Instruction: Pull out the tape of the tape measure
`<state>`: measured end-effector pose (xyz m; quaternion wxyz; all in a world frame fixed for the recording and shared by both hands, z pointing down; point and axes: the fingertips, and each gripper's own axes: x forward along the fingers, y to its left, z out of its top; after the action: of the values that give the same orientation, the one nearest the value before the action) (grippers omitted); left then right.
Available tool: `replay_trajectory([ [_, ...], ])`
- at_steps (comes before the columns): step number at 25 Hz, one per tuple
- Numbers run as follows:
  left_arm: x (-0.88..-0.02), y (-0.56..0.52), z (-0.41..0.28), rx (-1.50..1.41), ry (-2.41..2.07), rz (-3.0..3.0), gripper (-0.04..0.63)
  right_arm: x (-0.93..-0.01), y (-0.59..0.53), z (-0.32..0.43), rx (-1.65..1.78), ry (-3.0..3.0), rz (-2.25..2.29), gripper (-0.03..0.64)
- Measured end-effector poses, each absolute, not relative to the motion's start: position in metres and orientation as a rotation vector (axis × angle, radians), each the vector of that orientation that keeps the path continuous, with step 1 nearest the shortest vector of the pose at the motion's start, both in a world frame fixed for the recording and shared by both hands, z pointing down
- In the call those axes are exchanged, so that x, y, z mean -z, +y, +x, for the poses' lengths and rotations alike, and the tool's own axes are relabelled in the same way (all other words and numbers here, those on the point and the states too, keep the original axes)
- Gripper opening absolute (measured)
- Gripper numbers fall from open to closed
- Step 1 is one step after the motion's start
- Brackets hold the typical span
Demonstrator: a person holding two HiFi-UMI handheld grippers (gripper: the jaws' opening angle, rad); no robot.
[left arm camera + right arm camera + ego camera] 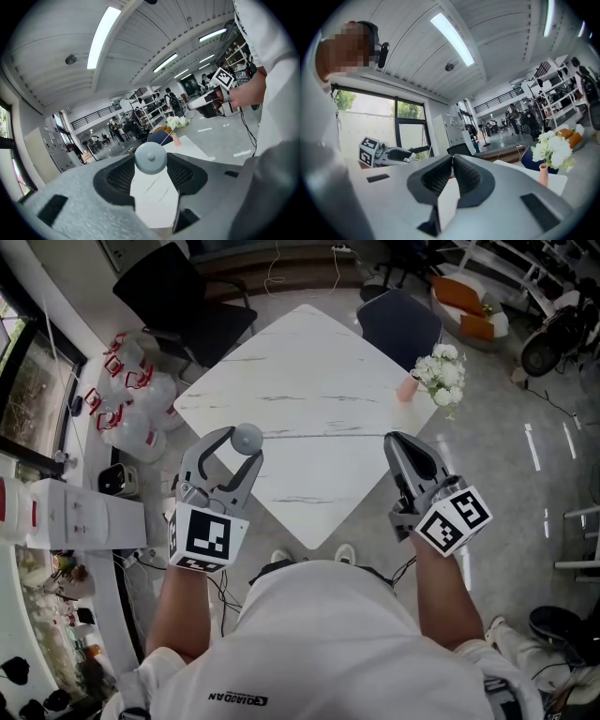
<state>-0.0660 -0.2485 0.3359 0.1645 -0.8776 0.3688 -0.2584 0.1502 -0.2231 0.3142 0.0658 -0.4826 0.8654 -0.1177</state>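
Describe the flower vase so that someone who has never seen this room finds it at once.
Find the white marble-patterned table in the middle of the floor. On its right corner in the head view, beside the dark blue chair, stands a small pink vase of white flowers. It is the only thing standing on that tabletop.

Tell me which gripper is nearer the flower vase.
Right. The right gripper hangs near the flower vase at the table's right corner; the left gripper, clamped on the tape measure, is across the table at its left side.
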Motion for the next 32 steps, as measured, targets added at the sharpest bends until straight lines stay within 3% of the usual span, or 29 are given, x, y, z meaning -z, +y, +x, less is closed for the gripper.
replay_trajectory([
  [32,-0.325,-0.262,-0.094,0.75,1.145,-2.447,0.222,-0.312,-0.226,0.182,0.294,2.553,-1.612,0.02],
])
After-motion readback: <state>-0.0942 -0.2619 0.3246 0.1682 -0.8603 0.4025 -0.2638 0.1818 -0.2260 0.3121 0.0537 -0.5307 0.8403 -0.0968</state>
